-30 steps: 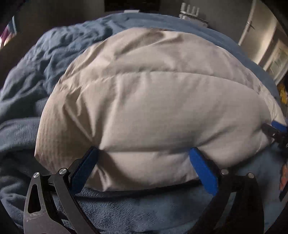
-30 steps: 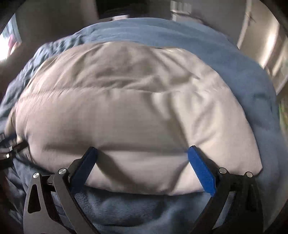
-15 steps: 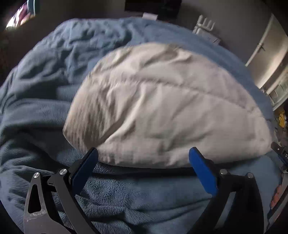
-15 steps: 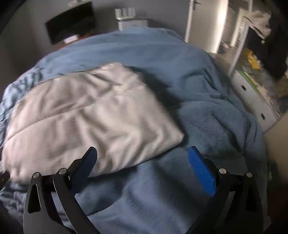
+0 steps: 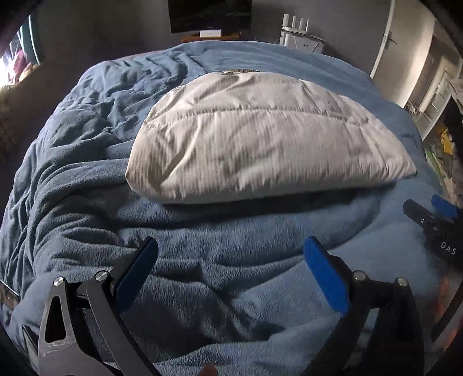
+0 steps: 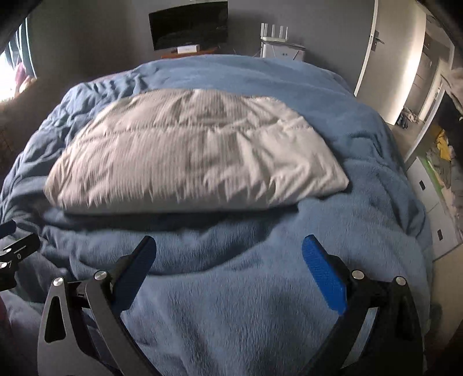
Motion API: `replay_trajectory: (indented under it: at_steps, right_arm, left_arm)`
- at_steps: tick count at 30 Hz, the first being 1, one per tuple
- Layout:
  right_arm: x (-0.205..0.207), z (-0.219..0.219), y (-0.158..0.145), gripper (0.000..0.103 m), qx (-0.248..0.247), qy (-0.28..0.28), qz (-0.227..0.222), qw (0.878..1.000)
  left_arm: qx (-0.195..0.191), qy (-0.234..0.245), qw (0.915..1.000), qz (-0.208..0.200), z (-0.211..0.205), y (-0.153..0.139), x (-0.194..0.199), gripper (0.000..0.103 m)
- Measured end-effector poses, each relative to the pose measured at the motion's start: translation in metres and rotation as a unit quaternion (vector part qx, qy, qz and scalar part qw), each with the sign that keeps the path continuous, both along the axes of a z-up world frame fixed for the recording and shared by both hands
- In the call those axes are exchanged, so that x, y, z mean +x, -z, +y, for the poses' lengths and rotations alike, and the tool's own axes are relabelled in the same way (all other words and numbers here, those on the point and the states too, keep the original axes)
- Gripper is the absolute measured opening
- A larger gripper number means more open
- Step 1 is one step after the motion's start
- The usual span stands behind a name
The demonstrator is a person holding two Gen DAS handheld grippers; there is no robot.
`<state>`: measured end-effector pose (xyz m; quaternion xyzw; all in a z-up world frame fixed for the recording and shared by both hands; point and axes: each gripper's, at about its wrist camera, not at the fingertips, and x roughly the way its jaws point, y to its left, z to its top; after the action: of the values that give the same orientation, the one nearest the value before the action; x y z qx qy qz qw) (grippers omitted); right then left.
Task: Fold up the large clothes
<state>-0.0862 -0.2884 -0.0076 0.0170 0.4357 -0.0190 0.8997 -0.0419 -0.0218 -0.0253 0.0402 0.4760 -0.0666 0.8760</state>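
Both grippers have pulled back from the folded white quilted puffer garment (image 5: 266, 141), whose near edge sat between their fingers a second ago; now it lies alone, with bare blanket between it and the blue pads.

That garment (image 6: 196, 150) rests as a flat, padded rectangle with stitched seams across it, on the middle of the rumpled blue fleece blanket (image 5: 220, 260) that covers the bed. Its near folded edge casts a dark shadow on the blanket. Motion blur smears its surface in both views.

On the near side of the garment, the left gripper (image 5: 228, 269) hangs over the blanket with its blue-padded fingers spread wide and nothing between them. The right gripper (image 6: 228, 269) hangs likewise on the near side of the garment, fingers wide apart and empty. In the left wrist view the right gripper shows at the right edge, just off the garment's near right corner; in the right wrist view the left gripper shows at the left edge.

Beyond the garment, past the bed's far end, a dark flat screen (image 6: 188, 24) stands against the grey wall, with a white router with upright antennas (image 6: 275, 36) to its right. Further right of the garment stands a white door (image 6: 373, 49).
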Motion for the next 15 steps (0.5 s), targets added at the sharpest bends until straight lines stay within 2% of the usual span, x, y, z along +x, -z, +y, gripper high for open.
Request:
replay_trajectory:
  at_steps: [3,7,15]
  right_arm:
    - [-0.006,0.002,0.0,0.096,-0.021,-0.007,-0.023,0.999]
    - [-0.009,0.006,0.003,0.096,-0.047,-0.013,-0.044,0.998]
    - [0.006,-0.001,0.026,0.096,-0.027,-0.003,-0.019,0.999]
  left_arm:
    - [-0.016,-0.012,0.9998,-0.002,0.006,0.01,0.003,0.097]
    - [-0.012,-0.036,0.9993,0.0,0.011,0.02,0.01,0.097]
    - [0.023,-0.025,0.9993,-0.014,0.001,0.031,0.014,0.097]
